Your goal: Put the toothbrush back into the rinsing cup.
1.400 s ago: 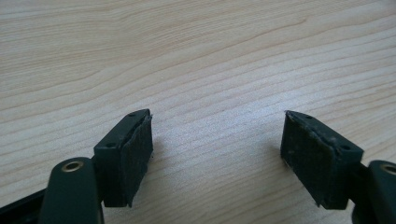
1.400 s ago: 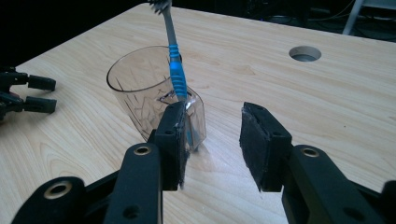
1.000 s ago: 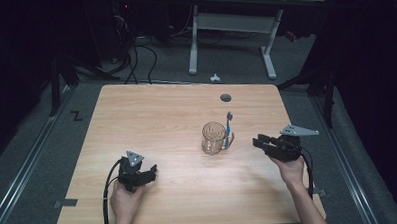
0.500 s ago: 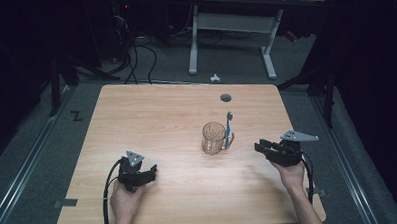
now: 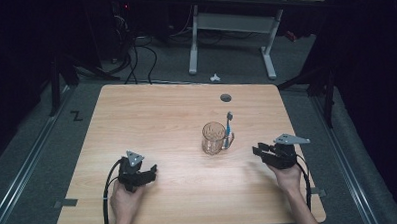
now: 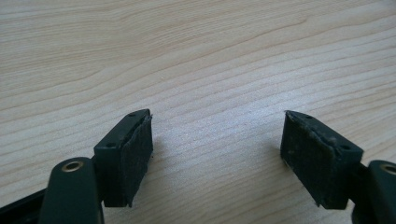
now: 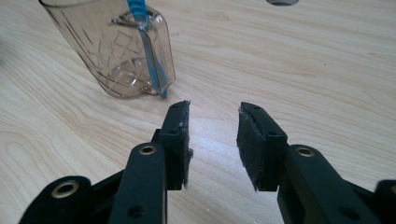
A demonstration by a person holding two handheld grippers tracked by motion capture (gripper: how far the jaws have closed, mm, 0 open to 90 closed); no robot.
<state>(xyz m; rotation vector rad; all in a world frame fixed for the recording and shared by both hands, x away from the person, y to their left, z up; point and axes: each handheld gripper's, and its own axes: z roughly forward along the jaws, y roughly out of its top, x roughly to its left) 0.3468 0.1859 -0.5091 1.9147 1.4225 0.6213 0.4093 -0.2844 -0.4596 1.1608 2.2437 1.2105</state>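
A clear glass mug [image 5: 213, 138] stands upright near the middle of the wooden table [image 5: 161, 113]. A blue toothbrush [image 5: 229, 127] stands at its handle side, head up; in the right gripper view the toothbrush [image 7: 152, 65] runs down along the mug's [image 7: 116, 51] handle to the tabletop. My right gripper [image 5: 256, 151] sits low to the right of the mug, pointing at it, jaws open with nothing between them [image 7: 212, 128]. My left gripper [image 5: 151, 171] rests near the front left, open wide over bare wood [image 6: 215, 149].
A round cable hole [image 5: 225, 97] lies in the table behind the mug. Beyond the far edge stand a white desk frame [image 5: 231, 26] and floor cables [image 5: 139, 49]. A small white object [image 5: 215, 77] lies on the floor.
My right gripper has drifted slightly back toward the front edge of the table. The left gripper, mug and toothbrush have not moved.
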